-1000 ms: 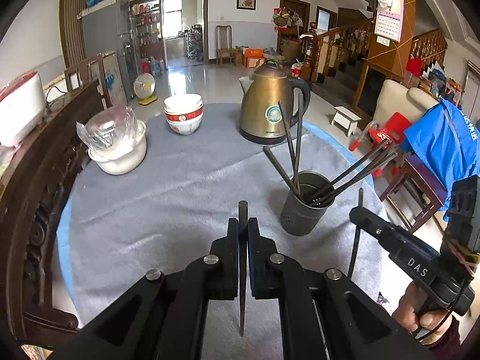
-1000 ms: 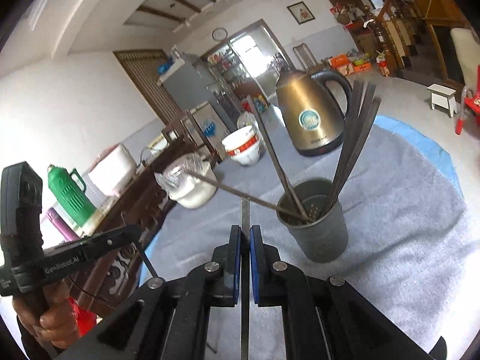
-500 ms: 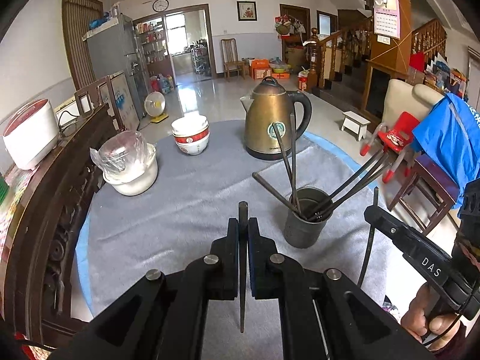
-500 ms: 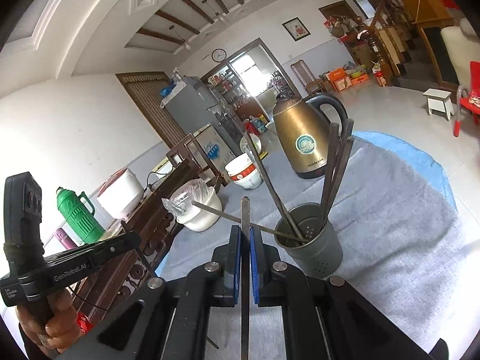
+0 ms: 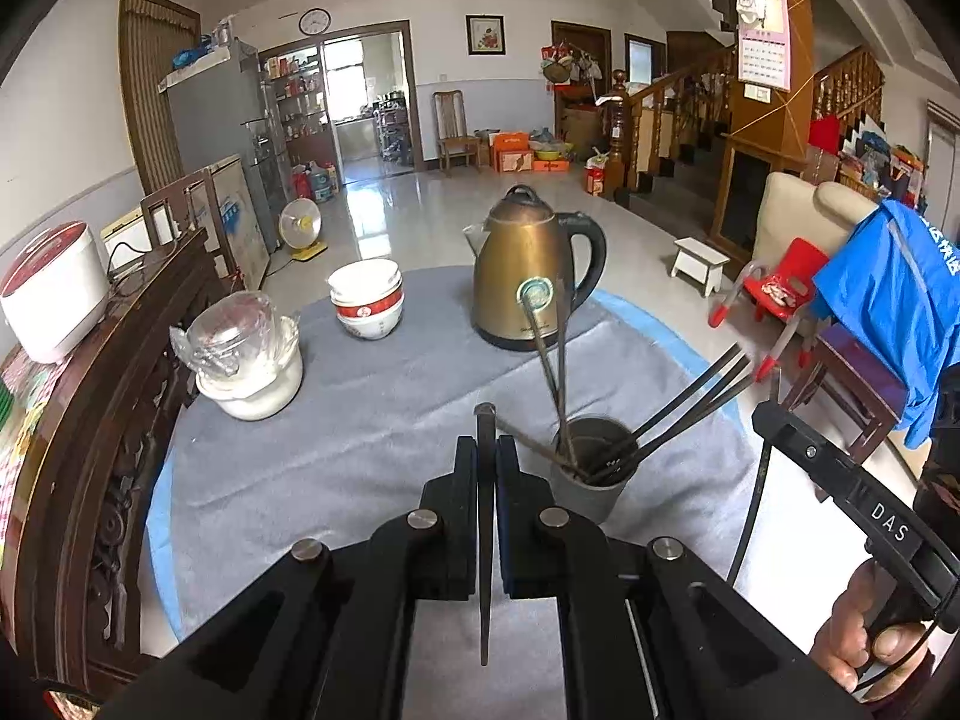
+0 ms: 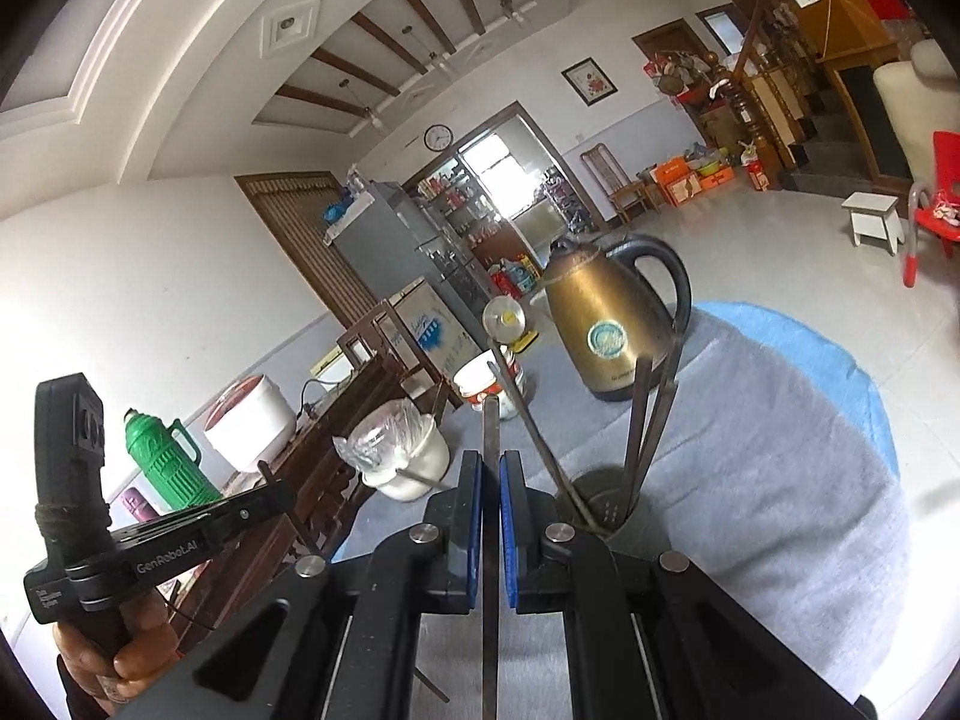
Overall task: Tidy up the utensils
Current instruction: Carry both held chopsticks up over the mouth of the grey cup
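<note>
In the left wrist view my left gripper (image 5: 486, 450) is shut on a dark chopstick (image 5: 483, 570) that runs straight down between its pads. Just right of it a grey perforated holder (image 5: 591, 483) stands on the grey cloth with several dark chopsticks leaning out. My right gripper (image 5: 762, 417) enters from the right, held by a hand, with a thin chopstick (image 5: 753, 510) pinched upright. In the right wrist view my right gripper (image 6: 491, 462) is shut on its chopstick (image 6: 491, 600). The holder (image 6: 606, 507) sits half hidden behind the right finger. The left gripper (image 6: 279, 495) shows at lower left.
A gold kettle (image 5: 528, 282) stands behind the holder, with stacked bowls (image 5: 366, 300) and a plastic-covered white pot (image 5: 249, 360) to its left. A dark wooden sideboard (image 5: 90, 450) with a rice cooker (image 5: 51, 288) runs along the left edge. A green thermos (image 6: 165, 462) stands there too.
Both grippers have risen and drawn back from the table, each still shut on its chopstick. The holder now sits lower and smaller in both views.
</note>
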`<action>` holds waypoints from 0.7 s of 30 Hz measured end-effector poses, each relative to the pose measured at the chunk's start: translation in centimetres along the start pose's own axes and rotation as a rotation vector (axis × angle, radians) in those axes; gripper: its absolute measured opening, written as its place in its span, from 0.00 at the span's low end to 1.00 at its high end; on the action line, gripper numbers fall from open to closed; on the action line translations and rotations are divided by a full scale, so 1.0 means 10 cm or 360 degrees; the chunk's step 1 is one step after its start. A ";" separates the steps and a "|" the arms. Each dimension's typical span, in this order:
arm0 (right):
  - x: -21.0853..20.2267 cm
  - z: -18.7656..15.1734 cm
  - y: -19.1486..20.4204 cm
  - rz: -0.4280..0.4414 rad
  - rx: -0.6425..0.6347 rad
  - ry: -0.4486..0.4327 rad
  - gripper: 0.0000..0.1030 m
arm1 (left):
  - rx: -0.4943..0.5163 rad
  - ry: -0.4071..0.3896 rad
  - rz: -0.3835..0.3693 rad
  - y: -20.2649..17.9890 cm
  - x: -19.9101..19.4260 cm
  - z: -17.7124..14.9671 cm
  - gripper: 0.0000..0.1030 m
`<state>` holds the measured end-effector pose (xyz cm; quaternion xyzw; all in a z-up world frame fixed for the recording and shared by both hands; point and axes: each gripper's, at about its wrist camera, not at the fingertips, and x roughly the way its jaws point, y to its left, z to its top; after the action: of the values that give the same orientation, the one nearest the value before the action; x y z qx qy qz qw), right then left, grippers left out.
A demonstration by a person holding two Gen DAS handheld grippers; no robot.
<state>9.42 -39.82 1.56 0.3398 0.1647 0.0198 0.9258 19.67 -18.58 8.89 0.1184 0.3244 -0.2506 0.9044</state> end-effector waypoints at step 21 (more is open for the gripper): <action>0.04 0.83 0.26 -0.0235 -0.0224 -0.0400 0.06 | -0.0119 -0.0207 -0.0271 0.00 -0.18 0.74 0.06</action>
<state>12.64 -42.94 9.02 0.2608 0.0704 -0.0795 0.9595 22.42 -20.72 15.70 0.0399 0.2831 -0.3214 0.9028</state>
